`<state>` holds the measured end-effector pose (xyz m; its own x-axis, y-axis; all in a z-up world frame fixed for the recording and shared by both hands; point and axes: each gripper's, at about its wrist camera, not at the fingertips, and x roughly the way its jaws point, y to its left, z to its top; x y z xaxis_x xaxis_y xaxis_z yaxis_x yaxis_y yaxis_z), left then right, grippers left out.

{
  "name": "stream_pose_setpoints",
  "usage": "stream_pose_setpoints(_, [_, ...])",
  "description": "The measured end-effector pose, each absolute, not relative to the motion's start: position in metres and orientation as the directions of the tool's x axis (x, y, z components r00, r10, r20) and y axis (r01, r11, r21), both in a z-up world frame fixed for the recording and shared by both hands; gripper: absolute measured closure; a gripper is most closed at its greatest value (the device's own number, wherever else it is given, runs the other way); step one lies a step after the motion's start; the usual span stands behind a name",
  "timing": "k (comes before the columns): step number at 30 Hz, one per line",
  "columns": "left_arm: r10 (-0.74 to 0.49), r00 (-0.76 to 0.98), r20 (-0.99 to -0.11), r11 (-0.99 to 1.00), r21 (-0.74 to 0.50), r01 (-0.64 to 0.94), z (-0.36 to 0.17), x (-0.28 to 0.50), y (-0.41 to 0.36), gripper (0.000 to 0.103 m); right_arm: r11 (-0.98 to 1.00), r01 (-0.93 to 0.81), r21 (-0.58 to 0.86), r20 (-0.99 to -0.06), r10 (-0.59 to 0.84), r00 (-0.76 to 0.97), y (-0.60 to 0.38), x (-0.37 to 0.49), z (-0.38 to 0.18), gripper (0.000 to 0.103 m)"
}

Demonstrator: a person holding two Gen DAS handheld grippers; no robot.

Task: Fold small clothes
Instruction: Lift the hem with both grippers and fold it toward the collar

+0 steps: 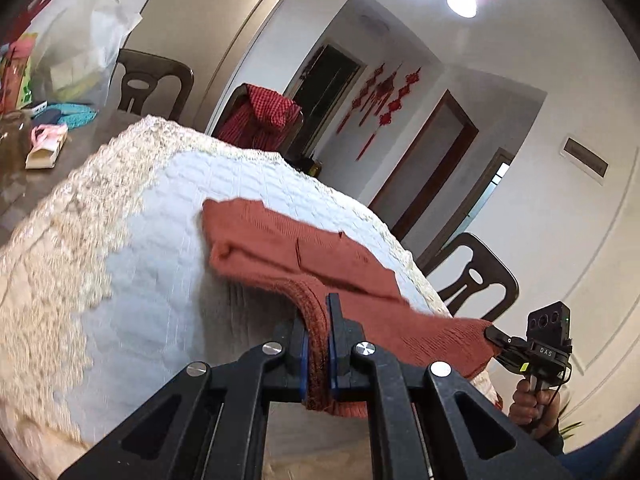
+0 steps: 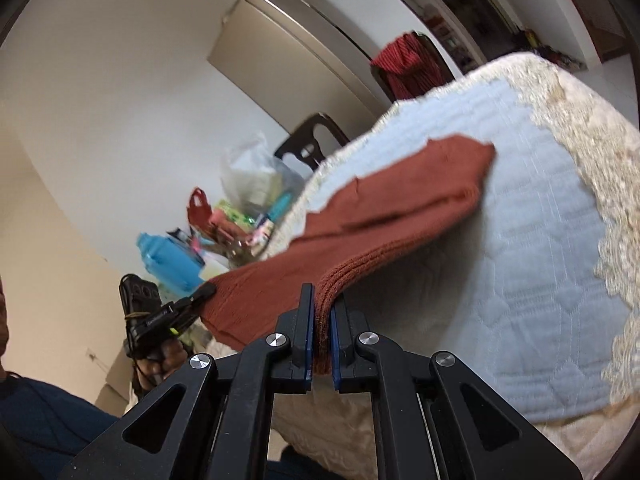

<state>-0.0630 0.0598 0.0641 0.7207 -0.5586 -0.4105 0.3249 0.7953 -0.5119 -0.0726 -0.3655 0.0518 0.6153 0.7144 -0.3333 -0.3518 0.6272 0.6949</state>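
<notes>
A rust-red knitted garment (image 1: 280, 244) lies partly on a light blue quilted cloth with a lace border (image 1: 160, 264). Its near edge is lifted off the cloth. My left gripper (image 1: 318, 320) is shut on the garment's ribbed hem. My right gripper (image 2: 320, 312) is shut on the ribbed hem at the other corner (image 2: 360, 264). Each gripper shows in the other's view, clamped on a corner of the garment: the right one (image 1: 496, 336) at the lower right, the left one (image 2: 204, 292) at the lower left. The far part of the garment (image 2: 440, 176) rests on the cloth.
Dark chairs (image 1: 476, 280) stand around the table, one draped with a red checked cloth (image 1: 260, 116). Clutter sits at the table's far end: a plastic bag (image 1: 80, 52), a blue bottle (image 2: 168, 260), small packets (image 1: 44, 148). The lace border (image 2: 580, 128) marks the cloth's edge.
</notes>
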Motion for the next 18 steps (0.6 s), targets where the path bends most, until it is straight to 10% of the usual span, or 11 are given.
stream_pose_setpoints(18, [-0.532,0.689,-0.491,0.786,-0.588,0.188,0.06,0.111,0.047,0.095,0.621,-0.217,0.753,-0.336,0.646,0.685,-0.383,0.067,0.062,0.097])
